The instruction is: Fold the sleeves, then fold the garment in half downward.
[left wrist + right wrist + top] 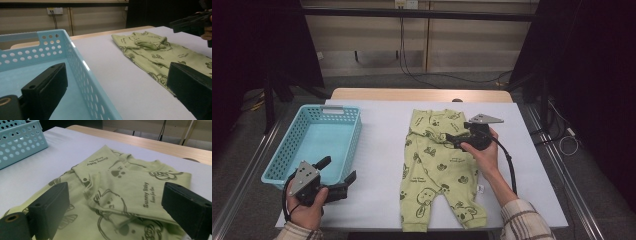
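From above, the green baby romper [439, 170] lies flat on the white table [382, 165], its long axis running from the far edge back toward the person, collar away and legs near. The right gripper [451, 138] hangs over the chest of the garment, pointing across it toward the basket side, and its jaws stand apart with no cloth between them. One sleeve [424, 134] already lies folded in over the body, just beside those jaws. The left gripper [339, 172] rests well off to the left, by the near corner of the blue basket [287, 150], so the right hand is plainly the nearer one for whatever comes next on the romper (I'd guess another fold).

In the left gripper view, the jaws are wide apart and empty, one in front of the basket's perforated wall [82, 82], the other in front of the romper's edge [155, 57]. The garment lies to the right and farther off, bare table between.

In the right gripper view, the jaws frame the folded sleeve [117, 192] and the printed chest, spread wide, the cloth lying below and ahead of them, untouched as far as I can see. The basket's corner [22, 142] sits at the far left.

The tabletop is smooth and white with a wooden strip at its far edge [417, 94]; beyond it are pale wall panels, hanging cables and dark curtains at both sides.
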A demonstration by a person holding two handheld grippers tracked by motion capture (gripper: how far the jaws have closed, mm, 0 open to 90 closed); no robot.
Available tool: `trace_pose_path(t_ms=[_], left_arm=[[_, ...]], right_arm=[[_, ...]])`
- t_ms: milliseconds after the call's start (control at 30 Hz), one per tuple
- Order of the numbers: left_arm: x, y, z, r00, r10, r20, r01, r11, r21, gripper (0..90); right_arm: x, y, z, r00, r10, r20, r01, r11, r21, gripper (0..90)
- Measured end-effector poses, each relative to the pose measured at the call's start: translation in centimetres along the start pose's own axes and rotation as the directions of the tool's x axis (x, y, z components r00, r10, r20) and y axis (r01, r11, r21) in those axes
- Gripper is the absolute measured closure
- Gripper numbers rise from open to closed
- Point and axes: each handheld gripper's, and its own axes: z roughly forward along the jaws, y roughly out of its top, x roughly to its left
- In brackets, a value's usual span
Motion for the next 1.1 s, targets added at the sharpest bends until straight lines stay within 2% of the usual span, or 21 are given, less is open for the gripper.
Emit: trace_pose_path(t_ms=[33, 167, 233, 267, 367, 467, 533, 567, 600, 633, 667, 700, 767, 800, 833, 933, 967, 1067, 1100], left_arm=[[-0.1, 0.0, 0.1, 0.9997, -0.024, -0.001, 0.024, 0.9996, -0.017, 3.4], [-0.3, 0.3, 0.1, 0.9993, -0.037, -0.007, 0.037, 0.999, -0.027, 3.3], [-0.8, 0.5, 0.1, 0.9992, -0.036, -0.015, 0.036, 0.9986, -0.04, 3.4], [-1.1, 0.7, 0.1, 0.9999, -0.01, -0.013, 0.01, 0.9995, -0.03, 3.3], [-2.0, 0.8, 0.5, 0.9992, -0.032, 0.025, 0.033, 0.9988, -0.036, 3.2], [-2.8, 0.9, 0.9, 0.9986, 0.011, 0.051, -0.01, 0.9998, -0.019, 2.7], [-3.2, 0.9, 1.2, 0.9979, -0.003, 0.065, 0.004, 0.9999, -0.013, 2.6], [-3.2, 0.9, 1.3, 0.9976, 0.013, 0.068, -0.012, 0.9999, -0.01, 2.5], [-3.3, 0.9, 1.5, 0.9976, 0.012, 0.067, -0.012, 0.9999, -0.004, 2.3], [-3.5, 0.9, 1.7, 0.9971, -0.001, 0.077, 0.001, 1.0, -0.001, 2.2], [-3.5, 0.9, 1.8, 0.9966, 0.007, 0.082, -0.008, 1.0, 0.005, 2.2], [-3.6, 0.9, 2.1, 0.9964, -0.002, 0.084, 0.002, 1.0, 0.004, 2.2], [-3.8, 1.0, 2.5, 0.9953, 0.018, 0.096, -0.019, 0.9997, 0.017, 2.2], [-4.0, 1.2, 2.7, 0.9942, 0.009, 0.107, -0.011, 0.9997, 0.02, 2.2], [-4.0, 1.2, 2.8, 0.9935, 0.021, 0.112, -0.023, 0.9995, 0.023, 2.2], [-4.4, 1.2, 3.1, 0.9934, 0.016, 0.114, -0.019, 0.9995, 0.026, 2.2], [-4.6, 1.1, 3.4, 0.9922, 0.021, 0.123, -0.026, 0.9989, 0.04, 2.2], [-4.8, 1.2, 3.8, 0.9916, 0.023, 0.127, -0.028, 0.999, 0.036, 2.2], [-5.1, 1.2, 4.4, 0.9903, 0.015, 0.138, -0.021, 0.9988, 0.044, 2.3]], right_arm=[[-0.1, -0.1, -0.5, 1.0, 0.004, 0.004, -0.004, 1.0, -0.003, 7.5], [-0.3, -0.5, -2.2, 0.9996, 0.017, 0.023, -0.017, 1.0, -0.024, 7.9], [-0.4, -0.9, -3.0, 0.9994, 0.019, 0.029, -0.018, 0.999, -0.026, 8.0], [-0.4, -1.0, -3.3, 0.9994, 0.019, 0.028, -0.018, 1.0, -0.026, 8.0], [-0.2, -1.5, -4.3, 0.9992, 0.015, 0.036, -0.014, 1.0, -0.026, 8.2], [-0.1, -2.0, -5.2, 0.9991, 0.016, 0.038, -0.015, 1.0, -0.022, 8.4], [0.0, -2.2, -5.8, 0.9992, 0.012, 0.039, -0.011, 1.0, -0.021, 8.5], [0.1, -2.3, -6.1, 0.999, 0.016, 0.041, -0.015, 1.0, -0.024, 8.7], [0.1, -2.4, -6.4, 0.9987, 0.02, 0.048, -0.018, 0.999, -0.029, 9.0], [0.2, -2.5, -6.7, 0.9987, 0.021, 0.047, -0.019, 0.999, -0.029, 9.0], [0.2, -2.6, -6.9, 0.9986, 0.02, 0.05, -0.018, 1.0, -0.025, 9.3], [0.2, -2.8, -7.2, 0.9985, 0.014, 0.053, -0.013, 1.0, -0.022, 9.4], [0.2, -3.1, -7.7, 0.9984, 0.02, 0.054, -0.019, 1.0, -0.011, 10.2], [0.2, -3.3, -7.9, 0.998, 0.018, 0.06, -0.018, 1.0, -0.002, 10.3], [0.2, -3.5, -8.0, 0.998, 0.017, 0.062, -0.017, 1.0, 0.004, 11.0], [0.3, -3.8, -8.3, 0.9979, 0.019, 0.063, -0.02, 1.0, 0.021, 12.7], [0.3, -4.2, -8.7, 0.9982, 0.02, 0.057, -0.022, 0.999, 0.032, 15.2], [0.3, -4.4, -9.0, 0.9981, 0.014, 0.061, -0.017, 0.999, 0.043, 17.9], [0.4, -4.6, -9.3, 0.9981, 0.02, 0.059, -0.023, 0.998, 0.055, 21.8]])
